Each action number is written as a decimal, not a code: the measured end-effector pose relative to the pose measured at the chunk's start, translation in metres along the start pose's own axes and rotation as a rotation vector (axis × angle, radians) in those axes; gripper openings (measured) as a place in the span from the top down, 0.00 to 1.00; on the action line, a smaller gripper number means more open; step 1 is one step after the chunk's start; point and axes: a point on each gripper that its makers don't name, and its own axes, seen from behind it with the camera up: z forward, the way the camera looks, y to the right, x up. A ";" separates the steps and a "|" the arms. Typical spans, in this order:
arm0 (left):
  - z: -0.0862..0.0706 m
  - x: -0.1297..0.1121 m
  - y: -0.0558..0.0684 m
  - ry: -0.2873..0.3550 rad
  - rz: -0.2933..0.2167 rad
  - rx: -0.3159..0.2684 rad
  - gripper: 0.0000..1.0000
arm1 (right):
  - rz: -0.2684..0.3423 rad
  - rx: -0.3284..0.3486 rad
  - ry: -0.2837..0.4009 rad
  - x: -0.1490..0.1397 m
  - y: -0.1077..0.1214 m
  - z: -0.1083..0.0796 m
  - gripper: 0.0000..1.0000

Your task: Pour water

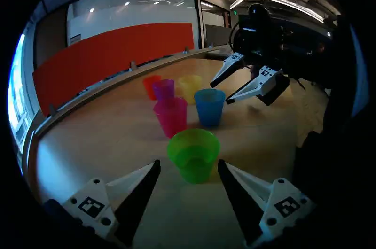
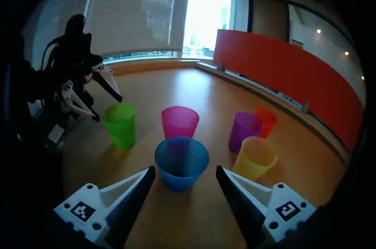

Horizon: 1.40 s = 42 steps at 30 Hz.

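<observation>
A green cup stands upright on the wooden table, right between the tips of my left gripper, which is open and not touching it. A blue cup stands between the fingers of my right gripper, also open with gaps on both sides. From the left gripper view the right gripper hovers beside the blue cup. From the right gripper view the left gripper sits at the green cup. I cannot tell whether either cup holds water.
Pink, purple, yellow and orange cups cluster behind. A red partition runs along the table's far edge. A person's dark arm holds the far gripper. Bare tabletop lies toward the window.
</observation>
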 end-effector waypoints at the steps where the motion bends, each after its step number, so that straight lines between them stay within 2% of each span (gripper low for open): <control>1: -0.001 0.000 0.000 0.001 -0.001 0.002 0.10 | 0.002 -0.005 0.002 0.001 0.000 -0.002 0.00; 9: -0.009 0.002 -0.005 0.018 -0.001 0.040 0.10 | 0.026 -0.048 0.036 0.006 0.004 -0.016 0.00; 12: -0.013 0.008 -0.011 0.040 -0.023 0.063 0.10 | 0.044 -0.070 0.060 0.011 0.006 -0.022 0.00; 18: -0.029 0.016 -0.032 0.093 -0.063 0.144 0.10 | 0.079 -0.157 0.124 0.020 0.018 -0.038 0.00; 24: -0.049 0.025 -0.059 0.157 -0.109 0.255 0.10 | 0.113 -0.288 0.186 0.030 0.039 -0.055 0.00; 30: -0.061 0.029 -0.086 0.226 -0.189 0.370 0.10 | 0.120 -0.427 0.242 0.043 0.053 -0.073 0.00; 36: -0.070 0.039 -0.105 0.293 -0.229 0.453 0.10 | 0.133 -0.554 0.269 0.041 0.068 -0.087 0.00; 42: -0.076 0.048 -0.120 0.343 -0.259 0.527 0.10 | 0.174 -0.684 0.305 0.039 0.087 -0.106 0.00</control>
